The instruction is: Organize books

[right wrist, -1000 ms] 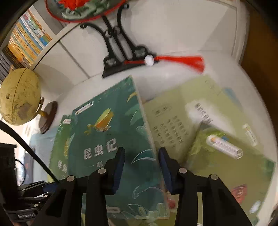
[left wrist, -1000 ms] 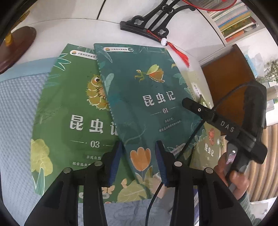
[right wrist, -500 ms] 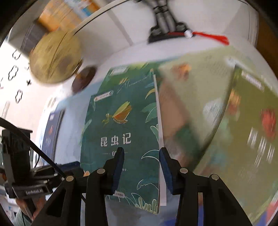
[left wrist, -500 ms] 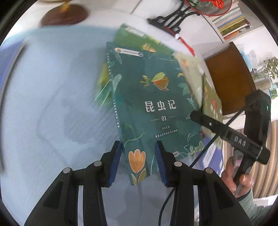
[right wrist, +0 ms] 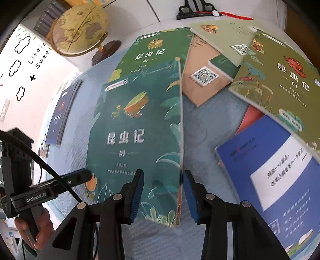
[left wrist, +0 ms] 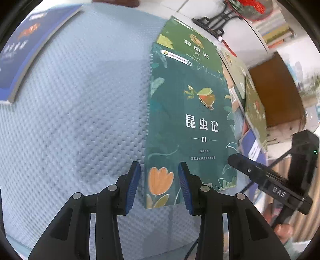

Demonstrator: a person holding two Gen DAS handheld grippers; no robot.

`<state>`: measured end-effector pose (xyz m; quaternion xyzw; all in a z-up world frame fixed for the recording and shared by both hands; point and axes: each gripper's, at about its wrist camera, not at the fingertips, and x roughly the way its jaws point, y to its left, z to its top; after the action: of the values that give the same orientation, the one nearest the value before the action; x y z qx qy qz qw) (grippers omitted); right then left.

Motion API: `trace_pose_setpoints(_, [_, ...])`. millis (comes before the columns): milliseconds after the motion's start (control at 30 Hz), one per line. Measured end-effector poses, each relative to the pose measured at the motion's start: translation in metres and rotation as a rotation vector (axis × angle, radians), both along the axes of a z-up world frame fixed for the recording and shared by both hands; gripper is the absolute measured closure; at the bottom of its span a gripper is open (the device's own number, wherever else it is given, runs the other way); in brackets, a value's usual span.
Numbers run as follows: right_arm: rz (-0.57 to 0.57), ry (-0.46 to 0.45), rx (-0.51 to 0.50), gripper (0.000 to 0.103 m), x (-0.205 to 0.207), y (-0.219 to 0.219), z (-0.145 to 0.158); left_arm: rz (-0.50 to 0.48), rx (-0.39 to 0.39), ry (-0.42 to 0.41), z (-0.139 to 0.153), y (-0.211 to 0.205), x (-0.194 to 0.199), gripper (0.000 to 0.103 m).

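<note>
A dark teal book marked 01 (left wrist: pixel 192 124) lies on a lighter green book marked 03 (left wrist: pixel 186 42) on the blue textured mat (left wrist: pixel 80 120). My left gripper (left wrist: pixel 159 187) is open, its fingers on either side of the 01 book's near left corner. My right gripper (right wrist: pixel 163 197) is open, its fingers on either side of the same book's (right wrist: pixel 138 136) near right corner. The 03 book (right wrist: pixel 152 54) shows beyond it. Each gripper shows in the other's view.
To the right lie an olive book marked 04 (right wrist: pixel 280 80), a blue book (right wrist: pixel 280 180), a tan book (right wrist: pixel 204 78) and a pale green one (right wrist: pixel 226 38). A dark blue book (left wrist: pixel 20 54) lies far left. A globe (right wrist: pixel 80 28) and a black stand (right wrist: pixel 192 10) stand at the back.
Both grippers have pulled back toward the near edge. The 01 book has slid with them and now lies squarely over the 03 book. Both stay open.
</note>
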<state>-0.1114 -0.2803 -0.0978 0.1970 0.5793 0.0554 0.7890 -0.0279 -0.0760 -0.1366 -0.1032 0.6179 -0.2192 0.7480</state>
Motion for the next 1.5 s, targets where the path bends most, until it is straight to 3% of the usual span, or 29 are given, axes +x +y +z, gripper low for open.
trace_pose_setpoints(67, [0.010, 0.000, -0.008, 0.064, -0.006, 0.007, -0.002, -0.020, 0.027, -0.024, 0.002, -0.003, -0.003, 0.067])
trace_pose_setpoints(133, [0.008, -0.012, -0.028, 0.063, -0.010, 0.008, -0.003, -0.032, -0.009, -0.038, 0.008, -0.001, -0.006, 0.067])
trace_pose_setpoints(267, [-0.028, -0.012, 0.017, 0.063, -0.013, -0.003, -0.007, -0.014, -0.343, -0.021, 0.032, 0.025, -0.011, 0.067])
trace_pose_setpoints(300, [-0.041, -0.011, 0.043, 0.063, -0.015, -0.008, -0.008, -0.011, -0.393, -0.017, 0.036, 0.027, -0.010, 0.067])
trace_pose_setpoints(367, [-0.060, -0.010, 0.078, 0.063, -0.018, -0.012, -0.011, -0.010, -0.392, -0.025, 0.037, 0.024, -0.011, 0.067])
trace_pose_setpoints(467, [-0.055, -0.018, 0.060, 0.062, -0.018, -0.008, -0.010, -0.005, -0.307, -0.024, 0.023, 0.014, -0.009, 0.069])
trace_pose_setpoints(533, [-0.043, -0.021, 0.036, 0.061, -0.018, -0.003, -0.009, -0.007, -0.282, 0.006, 0.007, 0.006, -0.007, 0.086])
trace_pose_setpoints(633, [-0.034, -0.024, 0.014, 0.061, -0.017, 0.001, -0.008, -0.010, -0.237, 0.033, -0.012, -0.012, -0.005, 0.088])
trace_pose_setpoints(700, [-0.032, -0.015, 0.018, 0.061, -0.016, 0.001, -0.007, -0.004, -0.253, 0.047, -0.016, -0.016, -0.003, 0.089])
trace_pose_setpoints(767, [-0.036, 0.003, 0.044, 0.060, -0.013, -0.001, -0.006, 0.004, -0.318, 0.074, -0.014, -0.017, 0.000, 0.090])
trace_pose_setpoints(800, [-0.040, 0.014, 0.066, 0.059, -0.013, -0.004, -0.005, 0.007, -0.373, 0.086, -0.011, -0.016, 0.000, 0.090])
trace_pose_setpoints(867, [-0.045, 0.030, 0.120, 0.044, -0.014, -0.008, -0.003, 0.007, -0.482, 0.123, -0.005, -0.014, 0.003, 0.090])
trace_pose_setpoints(900, [-0.054, 0.029, 0.164, 0.042, -0.018, -0.012, -0.002, 0.009, -0.526, 0.138, -0.002, -0.014, 0.004, 0.090])
trace_pose_setpoints(1033, [-0.094, 0.000, 0.308, 0.025, -0.027, -0.032, 0.001, 0.023, -0.659, 0.194, 0.002, -0.012, 0.003, 0.090])
trace_pose_setpoints(1200, [-0.173, -0.007, 0.592, 0.025, -0.031, -0.050, -0.021, 0.053, -0.752, 0.269, -0.007, -0.008, 0.002, 0.090])
trace_pose_setpoints(1333, [-0.215, -0.021, 0.709, 0.066, -0.031, -0.049, -0.032, 0.060, -0.701, 0.283, -0.015, -0.004, -0.003, 0.091])
trace_pose_setpoints(1433, [-0.180, -0.029, 0.590, 0.071, -0.035, -0.042, -0.024, 0.034, -0.578, 0.252, -0.014, -0.005, -0.005, 0.092])
trace_pose_setpoints(1500, [-0.142, -0.031, 0.484, 0.073, -0.033, -0.032, -0.017, -0.001, -0.444, 0.204, -0.011, -0.011, -0.008, 0.090])
